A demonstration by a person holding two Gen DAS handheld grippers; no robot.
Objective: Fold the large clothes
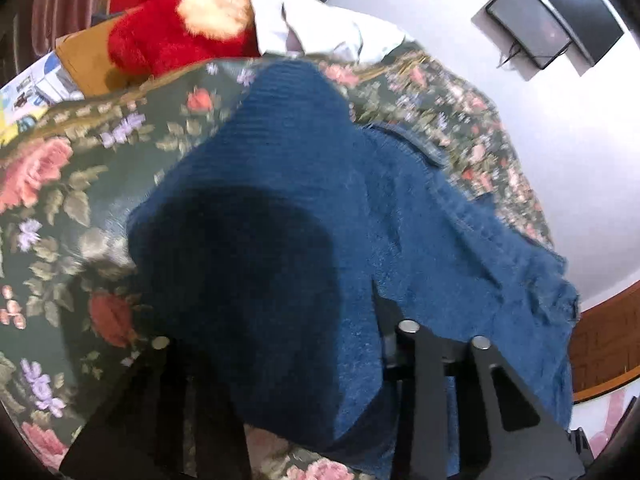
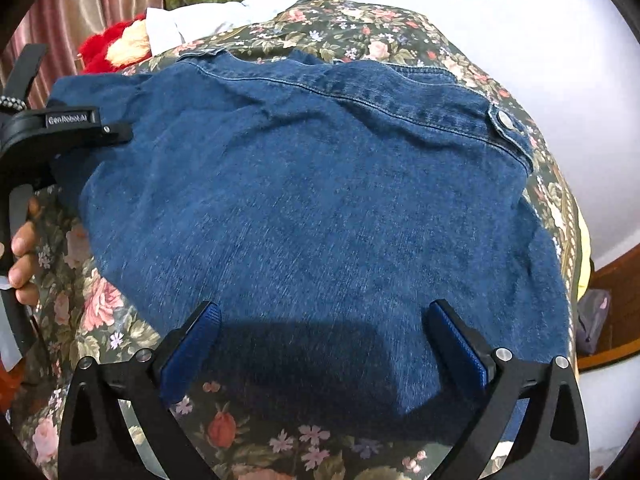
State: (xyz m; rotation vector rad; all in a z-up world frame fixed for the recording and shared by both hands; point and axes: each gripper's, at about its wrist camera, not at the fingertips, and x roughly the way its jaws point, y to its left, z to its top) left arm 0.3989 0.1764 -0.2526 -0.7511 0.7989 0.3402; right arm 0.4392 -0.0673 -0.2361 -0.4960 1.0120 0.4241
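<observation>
- the left gripper (image 2: 116, 132) sits at the left edge of the denim jacket (image 2: 312, 208); in its own view the cloth drapes thickly between and over its jaws, so it reads as pinching a bunched fold of denim, though the pads themselves are hidden by the fabric.
- a person's hand (image 2: 22, 256) holds that tool's handle at the far left of the right wrist view.
- the right gripper (image 2: 320, 344) hovers with jaws spread wide, blue pads (image 2: 200, 344) on either side of the jacket's near hem, nothing pinched between them.
- the jacket lies flat ahead of the right gripper, back side up, with a metal snap button (image 2: 505, 119) far ahead and to its right.
- to do this step well, i judge the right gripper should come down on the near hem and close on both layers, matching the left grip, so the edge lifts evenly rather than twisting.
- denim is stiff and heavy; a shallow pinch could slip, so bite well past the hem.
- the surface is a bed with a floral bedspread (image 2: 100, 308), soft, so pads may sink in and catch the cover too.
- beyond the jacket, ahead and left of both grippers: a red plush toy (image 1: 176, 28), a white garment (image 1: 320, 28); a pale wall lies to the right.
</observation>
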